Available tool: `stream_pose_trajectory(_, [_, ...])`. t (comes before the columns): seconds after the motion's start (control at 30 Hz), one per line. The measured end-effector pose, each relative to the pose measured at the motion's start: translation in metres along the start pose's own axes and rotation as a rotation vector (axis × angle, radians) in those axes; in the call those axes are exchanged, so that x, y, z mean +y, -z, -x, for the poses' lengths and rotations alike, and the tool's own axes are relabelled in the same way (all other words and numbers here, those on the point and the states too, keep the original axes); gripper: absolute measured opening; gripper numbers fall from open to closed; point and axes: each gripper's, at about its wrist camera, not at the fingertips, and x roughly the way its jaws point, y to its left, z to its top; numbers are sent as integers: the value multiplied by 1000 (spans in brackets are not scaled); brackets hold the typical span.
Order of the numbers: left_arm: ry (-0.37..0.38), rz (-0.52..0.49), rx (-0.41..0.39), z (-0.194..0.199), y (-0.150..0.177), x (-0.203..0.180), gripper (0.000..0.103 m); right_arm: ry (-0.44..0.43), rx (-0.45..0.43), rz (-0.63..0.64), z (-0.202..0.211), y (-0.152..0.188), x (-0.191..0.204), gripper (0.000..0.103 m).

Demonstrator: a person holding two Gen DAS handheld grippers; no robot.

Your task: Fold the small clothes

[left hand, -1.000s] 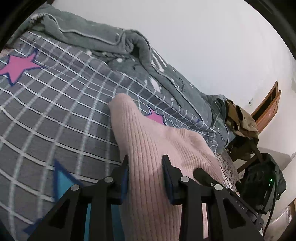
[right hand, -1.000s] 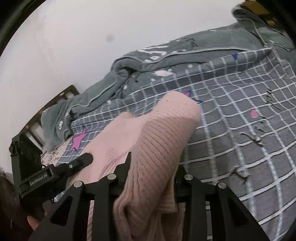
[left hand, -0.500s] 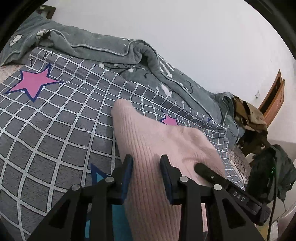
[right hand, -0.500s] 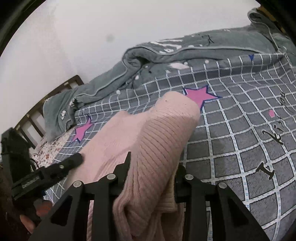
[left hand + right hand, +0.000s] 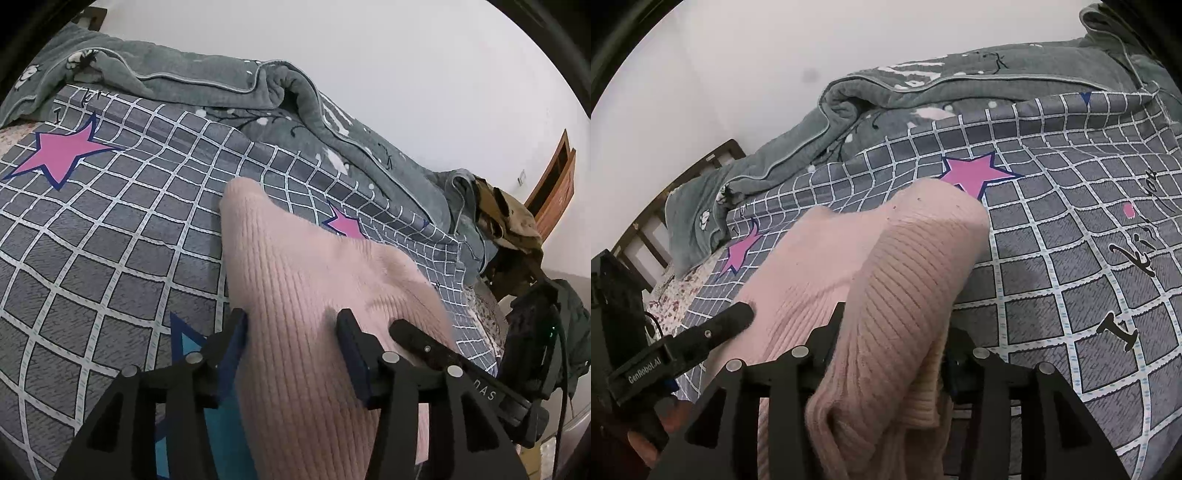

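A pink ribbed knit garment (image 5: 295, 295) lies on the grey checked bedsheet (image 5: 110, 229), one fold lying over another. My left gripper (image 5: 291, 332) straddles the garment's left edge with its jaws spread apart. My right gripper (image 5: 894, 328) has a thick fold of the same garment (image 5: 908, 273) bunched between its jaws on the right side. The right gripper's finger shows in the left wrist view (image 5: 421, 339), and the left gripper's finger shows in the right wrist view (image 5: 731, 321), both resting on the knit.
A rumpled grey-green blanket (image 5: 236, 88) lies along the wall at the far side of the bed. A wooden headboard (image 5: 665, 206) stands at the bed's end. Clothes are heaped on a chair (image 5: 506, 225) beside the bed. A white wall rises behind.
The left gripper's jaws have spread wider over the garment. Both grippers have tilted or risen a little, so more of the sheet shows. The right gripper keeps its hold.
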Motion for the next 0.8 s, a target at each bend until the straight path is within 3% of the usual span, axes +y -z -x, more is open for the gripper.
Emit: stream_pose_trajectory(0.8, [-10, -8, 9, -3, 2, -3, 55, 7, 5, -3, 0, 0, -2, 51])
